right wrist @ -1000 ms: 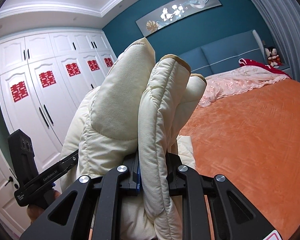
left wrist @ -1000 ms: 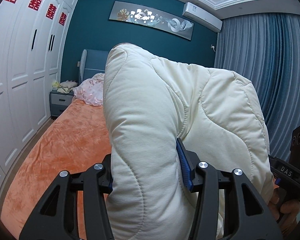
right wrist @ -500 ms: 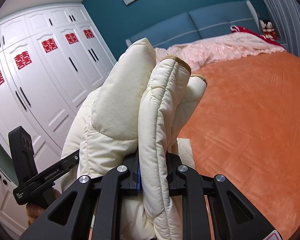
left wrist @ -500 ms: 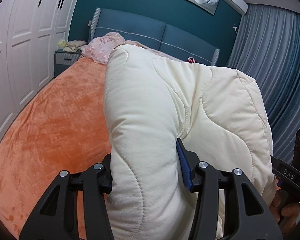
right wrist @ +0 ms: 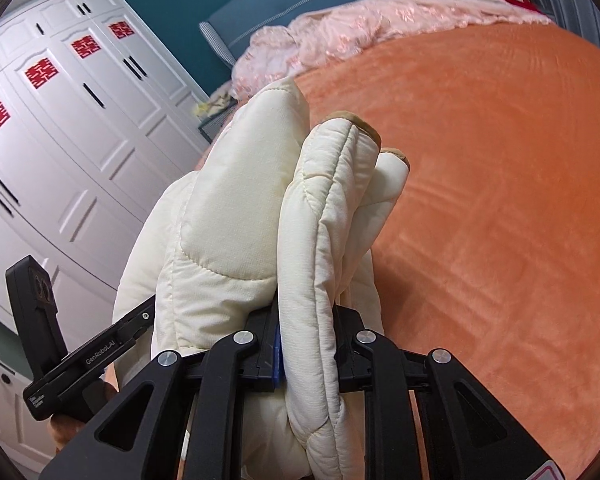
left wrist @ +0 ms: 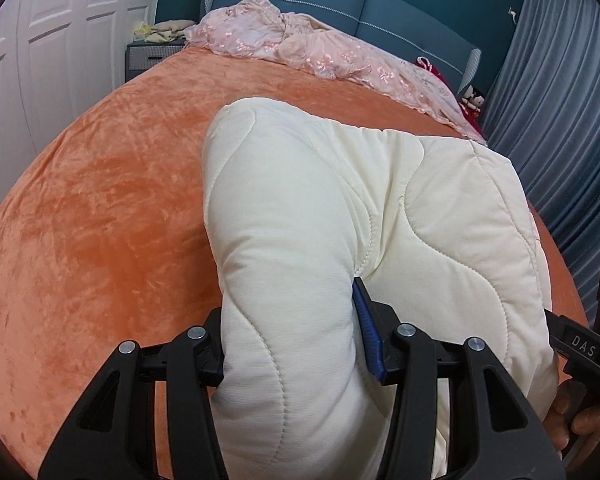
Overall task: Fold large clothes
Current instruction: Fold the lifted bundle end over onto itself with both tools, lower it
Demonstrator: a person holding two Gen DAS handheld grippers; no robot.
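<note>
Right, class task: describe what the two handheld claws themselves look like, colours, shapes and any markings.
Both claws are matte black plastic. The left claw and right claw each have angular arms with triangular cut-outs, round silver pivot bolts and blue ribbed pads. From the right wrist view, the other tool's black handle reads "GenRobot.AI" in white, with a black camera block upright on it.

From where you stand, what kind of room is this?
A bedroom, almost certainly: a wide bed under an orange cover with a padded blue headboard, white wardrobe doors along one wall, and a small nightstand beside the bed.
</note>
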